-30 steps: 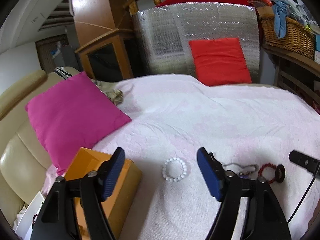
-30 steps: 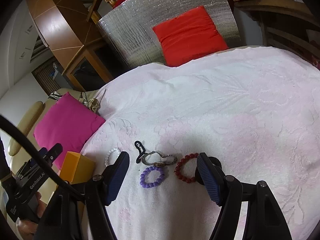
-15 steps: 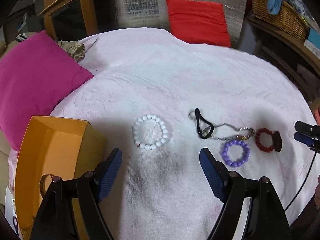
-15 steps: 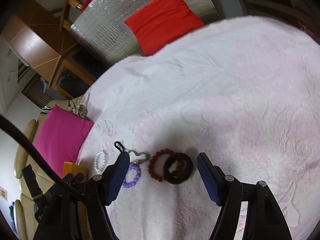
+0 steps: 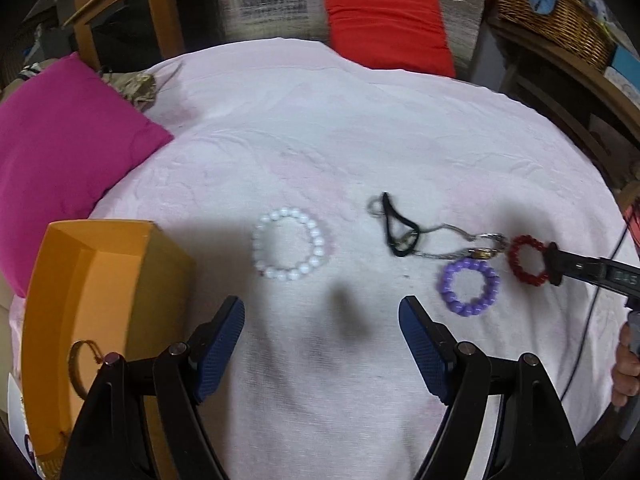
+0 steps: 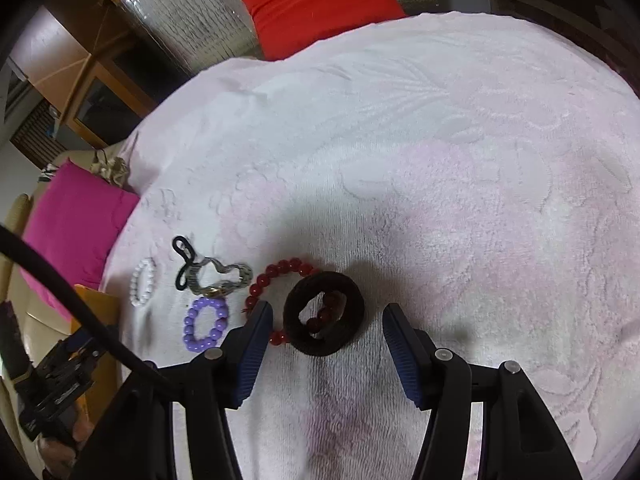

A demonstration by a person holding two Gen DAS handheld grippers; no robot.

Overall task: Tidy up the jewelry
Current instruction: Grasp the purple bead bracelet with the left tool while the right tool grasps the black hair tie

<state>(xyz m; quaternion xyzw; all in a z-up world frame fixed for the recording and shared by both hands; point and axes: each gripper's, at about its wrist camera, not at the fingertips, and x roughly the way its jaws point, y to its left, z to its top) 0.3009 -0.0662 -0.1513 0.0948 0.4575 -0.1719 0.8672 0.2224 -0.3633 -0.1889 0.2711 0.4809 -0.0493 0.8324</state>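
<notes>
Jewelry lies on a pale pink towel [image 5: 320, 128]: a white bead bracelet [image 5: 291, 244], a silver chain with a black loop [image 5: 404, 236], a purple bead bracelet [image 5: 470, 287] and a red bead bracelet [image 5: 529, 260]. In the right wrist view a black hair tie [image 6: 324, 313] lies over the red bracelet [image 6: 280, 270]. An open orange box [image 5: 100, 300] at the left holds a gold bangle [image 5: 80, 368]. My left gripper [image 5: 322, 340] is open, just short of the white bracelet. My right gripper [image 6: 326, 344] is open and straddles the hair tie.
A magenta cushion [image 5: 64, 140] lies left of the towel, a red cushion [image 5: 388, 24] at the back against a silver panel. A wicker basket [image 5: 560, 12] sits on a shelf at the right. A black cable [image 6: 80, 312] crosses the right wrist view.
Both grippers have tilted down and come closer to the towel. The right gripper has moved forward so the black hair tie now lies between its fingers. Both stay open.
</notes>
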